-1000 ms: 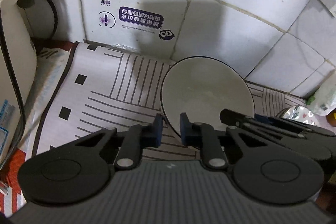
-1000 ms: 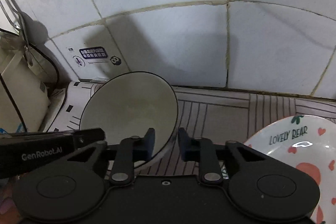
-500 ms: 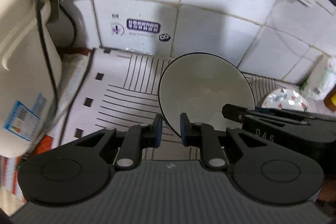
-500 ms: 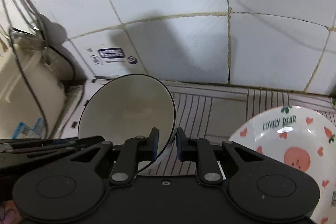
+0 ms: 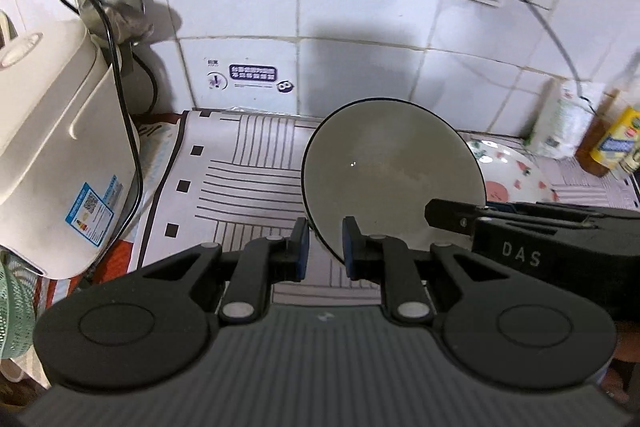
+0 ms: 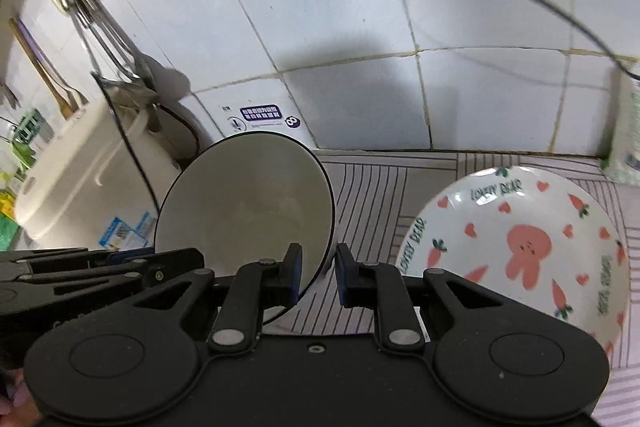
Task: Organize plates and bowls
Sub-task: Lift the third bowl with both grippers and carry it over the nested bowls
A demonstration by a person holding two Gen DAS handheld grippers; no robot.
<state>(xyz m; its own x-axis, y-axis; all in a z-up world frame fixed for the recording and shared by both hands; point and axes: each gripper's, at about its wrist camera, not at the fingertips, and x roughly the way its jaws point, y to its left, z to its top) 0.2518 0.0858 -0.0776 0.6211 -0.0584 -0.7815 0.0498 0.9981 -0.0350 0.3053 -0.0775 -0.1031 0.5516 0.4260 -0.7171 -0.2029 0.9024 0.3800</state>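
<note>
I held the white bowl (image 5: 394,179) by its dark rim, my left gripper (image 5: 325,245) and right gripper (image 6: 317,273) both nearly closed, pinching opposite edges above the striped mat (image 5: 248,171). It seemed glazed, stiff, slippery and breakable, so the rim was the only good hold.

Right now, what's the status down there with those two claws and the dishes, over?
Left jaws shut on the black-rimmed white bowl. Right jaws shut on its opposite rim. Bowl tilted, held above the striped mat. Carrot-print plate beside it, nothing blocking.

Dim indoor light, soft wall shadows, fisheye-bent edges, slight blur
</note>
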